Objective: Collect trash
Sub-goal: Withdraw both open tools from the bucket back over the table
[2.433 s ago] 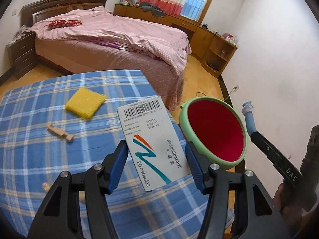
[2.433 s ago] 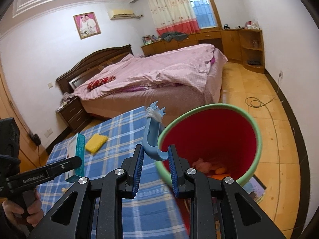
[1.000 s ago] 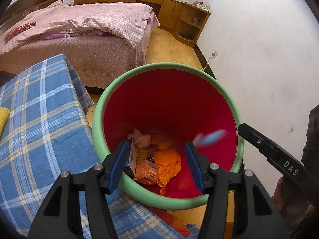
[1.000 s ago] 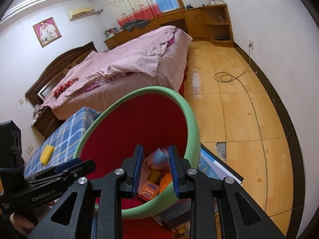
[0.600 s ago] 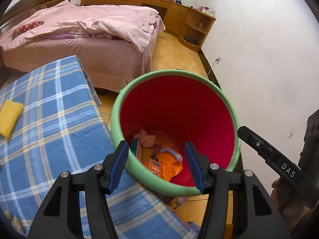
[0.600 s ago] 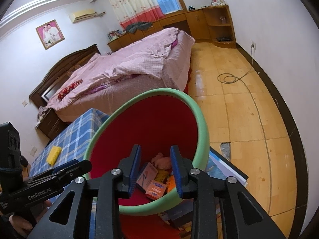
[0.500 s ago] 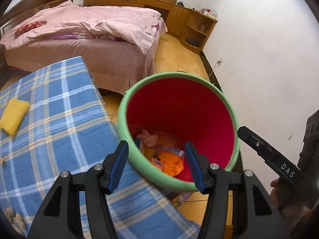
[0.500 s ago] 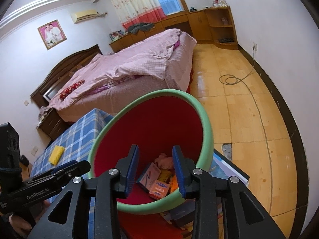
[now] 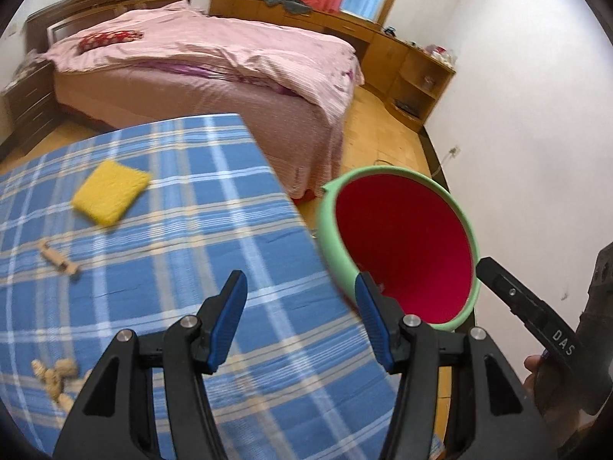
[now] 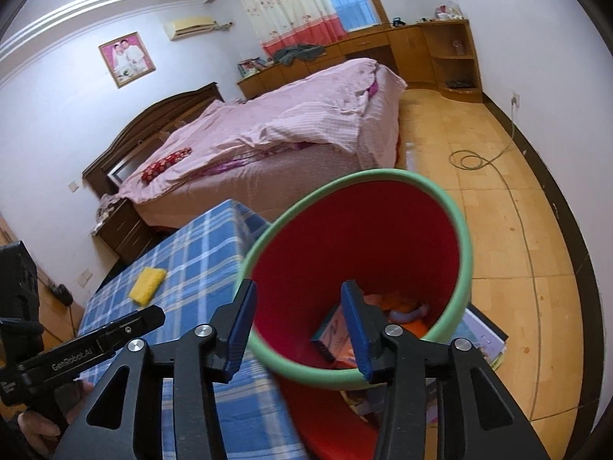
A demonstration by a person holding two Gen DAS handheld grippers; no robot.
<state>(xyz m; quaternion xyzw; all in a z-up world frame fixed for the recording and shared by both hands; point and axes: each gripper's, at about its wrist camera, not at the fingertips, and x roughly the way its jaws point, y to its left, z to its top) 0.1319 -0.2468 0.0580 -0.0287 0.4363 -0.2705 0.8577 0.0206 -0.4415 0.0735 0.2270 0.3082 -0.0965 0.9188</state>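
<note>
A green-rimmed bin with a red inside (image 9: 402,237) stands on the floor beside the blue checked table (image 9: 172,249); it also shows in the right wrist view (image 10: 465,268). A medicine box (image 10: 331,327), a blue hook (image 10: 415,312) and orange trash lie in it. My left gripper (image 9: 300,312) is open and empty over the table's right edge. My right gripper (image 10: 299,320) is open and empty above the bin's near rim. A yellow sponge (image 9: 111,197), a wooden clothespin (image 9: 57,257) and peanut shells (image 9: 53,377) lie on the table.
A bed with pink bedding (image 9: 214,69) stands behind the table. Wooden cabinets (image 9: 413,73) line the far wall. A cable (image 10: 479,161) lies on the wooden floor. Books or papers (image 10: 484,339) lie on the floor beside the bin.
The box and the blue hook left my grippers and now lie in the bin. My left gripper has swung back from the bin over the table. My right gripper has opened wider.
</note>
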